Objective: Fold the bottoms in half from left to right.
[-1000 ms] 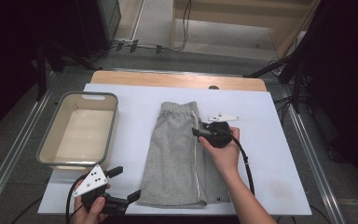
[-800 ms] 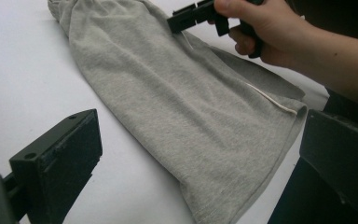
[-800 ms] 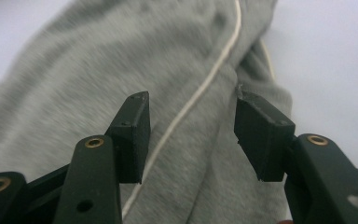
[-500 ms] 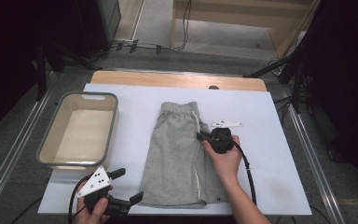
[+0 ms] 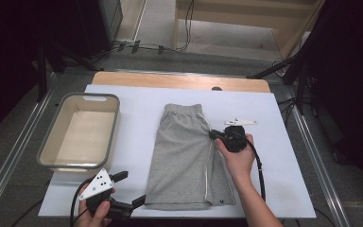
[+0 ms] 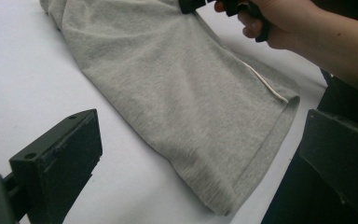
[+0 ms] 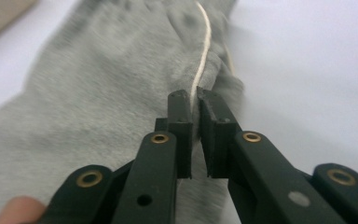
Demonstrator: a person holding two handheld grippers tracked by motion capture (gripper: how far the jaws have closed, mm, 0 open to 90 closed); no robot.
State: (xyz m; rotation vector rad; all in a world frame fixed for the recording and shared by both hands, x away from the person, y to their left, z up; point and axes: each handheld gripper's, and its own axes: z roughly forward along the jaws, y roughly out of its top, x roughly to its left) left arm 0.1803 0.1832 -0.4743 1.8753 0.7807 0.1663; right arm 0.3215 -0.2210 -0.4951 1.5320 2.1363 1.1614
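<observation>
Shorts [image 5: 186, 158] lie flat mid-counter [image 5: 283, 156], long axis running away from us. Our right hand-held gripper [image 7: 195, 100] has just been closing, pinching the piped right edge. Our left hand-held gripper [image 5: 127, 189] waits wide open, holding nothing, near the hem's left corner.

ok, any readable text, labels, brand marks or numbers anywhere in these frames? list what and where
None readable.
Grey shorts: a small dark mark at the hem corner in the high view, too small to read; the cream side stripe carries no lettering.
Beige tub: no label visible.
Left claw, its grey plate: holes only, no text.
Right claw, closed on the shorts' side seam: brass rivets, no markings.
</observation>
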